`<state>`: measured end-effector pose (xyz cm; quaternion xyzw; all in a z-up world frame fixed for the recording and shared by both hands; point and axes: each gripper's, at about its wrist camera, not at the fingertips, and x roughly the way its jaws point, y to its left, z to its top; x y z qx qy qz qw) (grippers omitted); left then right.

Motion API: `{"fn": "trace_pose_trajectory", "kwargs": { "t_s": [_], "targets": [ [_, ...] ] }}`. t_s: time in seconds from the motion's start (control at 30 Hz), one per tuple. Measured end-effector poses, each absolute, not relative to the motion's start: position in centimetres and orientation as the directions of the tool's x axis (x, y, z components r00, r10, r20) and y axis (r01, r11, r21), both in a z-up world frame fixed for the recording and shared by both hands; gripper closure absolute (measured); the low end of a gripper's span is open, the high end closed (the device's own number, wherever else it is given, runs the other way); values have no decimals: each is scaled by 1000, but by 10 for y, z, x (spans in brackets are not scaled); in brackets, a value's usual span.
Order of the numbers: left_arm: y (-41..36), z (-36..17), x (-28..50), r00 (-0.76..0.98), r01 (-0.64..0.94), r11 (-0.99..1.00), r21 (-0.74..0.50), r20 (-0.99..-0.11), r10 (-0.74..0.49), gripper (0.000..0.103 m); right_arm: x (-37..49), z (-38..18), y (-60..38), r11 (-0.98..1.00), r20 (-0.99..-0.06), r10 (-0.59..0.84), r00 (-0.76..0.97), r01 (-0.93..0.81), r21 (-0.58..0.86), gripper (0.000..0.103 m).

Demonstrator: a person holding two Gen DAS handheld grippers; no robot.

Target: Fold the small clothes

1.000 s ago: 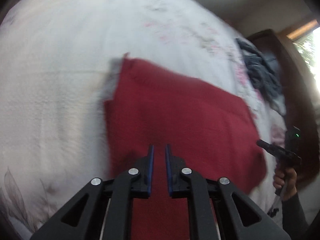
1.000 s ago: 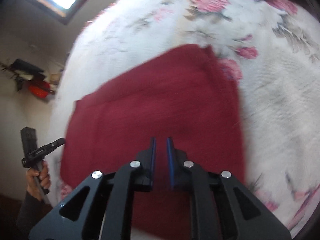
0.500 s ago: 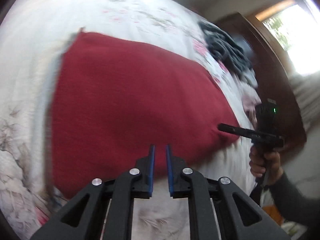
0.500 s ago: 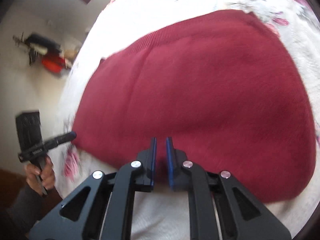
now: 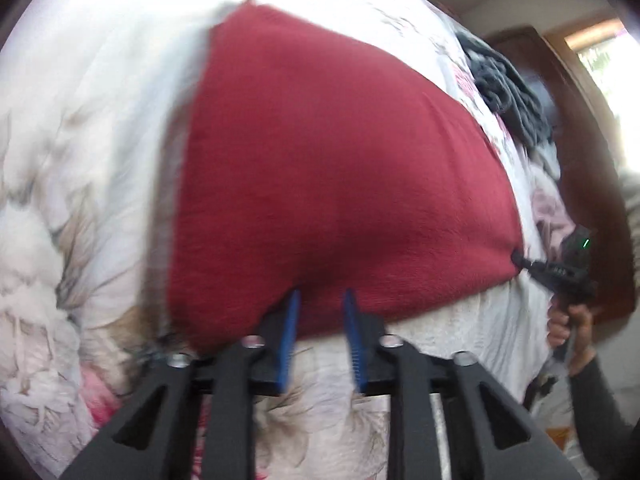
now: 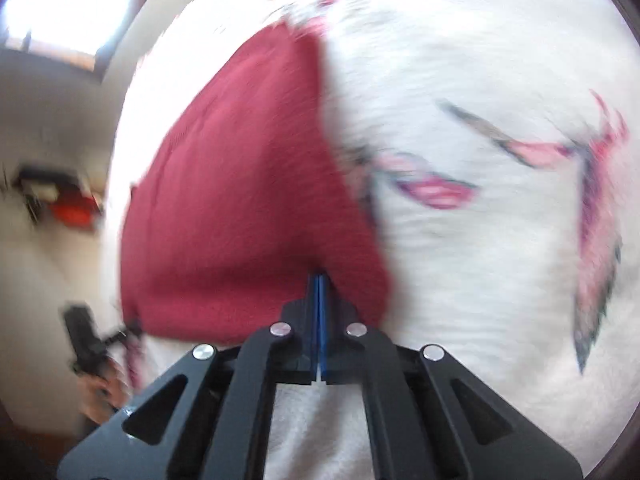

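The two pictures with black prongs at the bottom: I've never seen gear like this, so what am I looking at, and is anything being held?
A person holds a two-finger gripper in each hand; a fisheye camera on each looks along its fingers. The left camera shows the left gripper open, its tips at the near edge of a red garment spread on a white floral bedspread. The right gripper is shut on the same garment's edge. Dark clothes lie farther back.
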<state>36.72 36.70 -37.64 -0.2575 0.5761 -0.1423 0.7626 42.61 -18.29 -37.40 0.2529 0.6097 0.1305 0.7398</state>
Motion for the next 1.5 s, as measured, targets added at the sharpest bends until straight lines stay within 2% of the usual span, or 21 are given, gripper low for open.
{"fn": "trace_pose_trajectory", "kwargs": {
  "t_s": [0.13,0.17,0.2,0.23,0.27,0.3,0.43,0.5,0.57,0.67,0.77,0.83,1.03,1.5],
  "targets": [
    [390,-357,355,354,-104,775,-623,-751,-557,58,410,-335,-180,867,-839,455,299,67,494,92],
    [398,-355,354,369,-121,761,-637,-741,-561,55,403,-325,-168,893,-854,422,305,23,449,84],
    [410,-350,349,388,-141,753,-642,-736,-555,45,393,-312,-152,922,-871,379,314,-47,384,73],
    [422,-343,338,419,-165,747,-644,-731,-538,38,384,-307,-131,934,-877,357,321,-103,342,67],
    [431,-341,333,439,-180,738,-650,-724,-531,37,375,-301,-115,941,-881,337,331,-157,301,53],
    [439,-340,328,456,-198,723,-662,-715,-530,37,363,-295,-86,942,-884,313,346,-232,243,45],
    [473,-337,300,513,-250,660,-708,-675,-530,36,322,-302,16,876,-894,228,386,-481,16,43],
    [477,-336,289,531,-246,645,-724,-657,-535,36,305,-314,69,803,-886,225,404,-593,-67,34],
    [481,-338,281,541,-256,625,-738,-645,-540,35,295,-322,111,739,-885,244,396,-667,-94,33],
    [478,-338,276,570,-259,595,-761,-618,-542,34,292,-328,166,696,-900,287,329,-717,-40,33],
    [475,-331,275,613,-246,576,-779,-586,-531,31,284,-329,213,635,-898,240,368,-760,-142,33],
    [476,-328,273,637,-231,559,-796,-558,-532,30,282,-329,230,624,-899,228,373,-765,-159,33],
    [481,-326,271,681,-200,508,-838,-492,-543,30,296,-329,251,605,-899,219,380,-775,-181,33],
    [497,-343,272,699,-176,464,-868,-442,-563,29,310,-372,283,549,-903,180,390,-801,-237,33]
  ]
}}
